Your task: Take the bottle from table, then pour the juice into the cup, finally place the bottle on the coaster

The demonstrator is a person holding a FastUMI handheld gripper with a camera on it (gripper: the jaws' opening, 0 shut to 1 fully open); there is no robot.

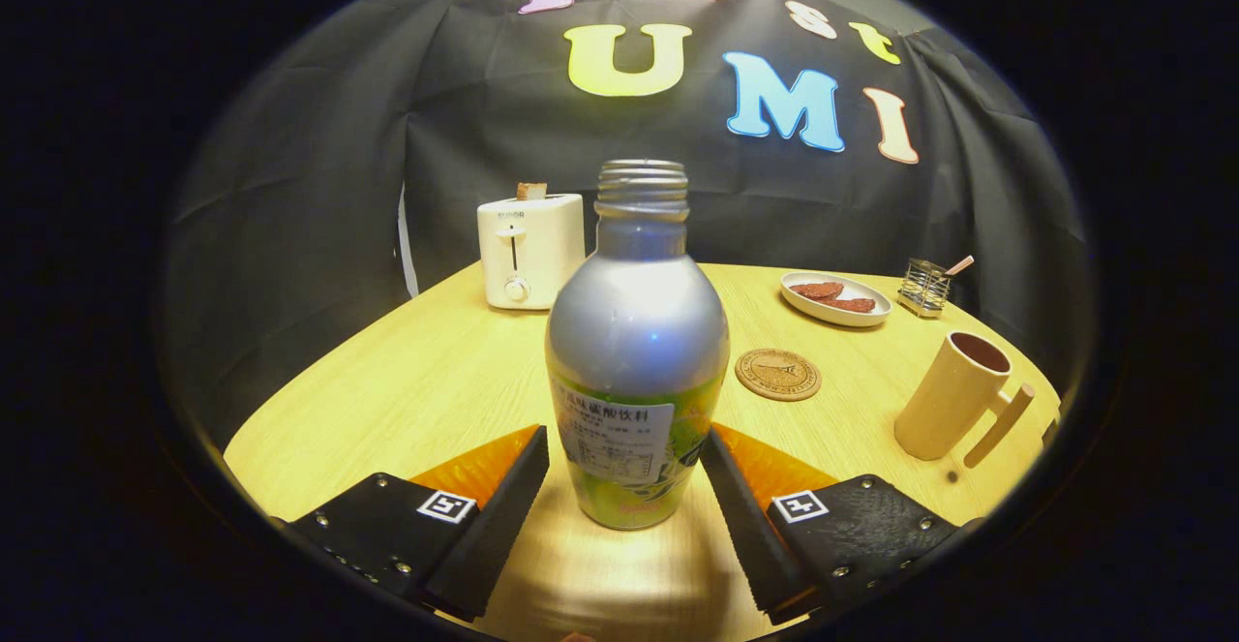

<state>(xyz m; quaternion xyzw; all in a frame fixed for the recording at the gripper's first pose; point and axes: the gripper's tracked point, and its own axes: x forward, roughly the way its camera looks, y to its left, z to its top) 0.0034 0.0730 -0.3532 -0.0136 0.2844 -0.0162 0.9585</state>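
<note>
The gripper [624,468] stands wide open, its two fingers flanking the lower body of the bottle [636,351], one on each side, with a visible gap between each finger and the bottle wall, so nothing is clasped yet. The bottle is a silver-shouldered drink bottle with a green label, upright on the wooden table [426,381], its threaded neck bare and uncapped. Judging by this, the task is at its very start: the fingers are lined up for the grab but have not closed, and the bottle sits on the table.

Beyond the bottle and to the right lies the round cork coaster [777,374], bare, waiting for the final step. Further right, near the table's edge, stands the tan cup [953,395] with its handle turned outward; its inside looks dark, though whether it holds any liquid I cannot tell.

Further back sit a white toaster [530,250] with a slice poking up, an oval plate [834,298] of reddish food, and a small wire holder [924,287]

All three steps, taking, pouring and placing, seem left to do
</note>
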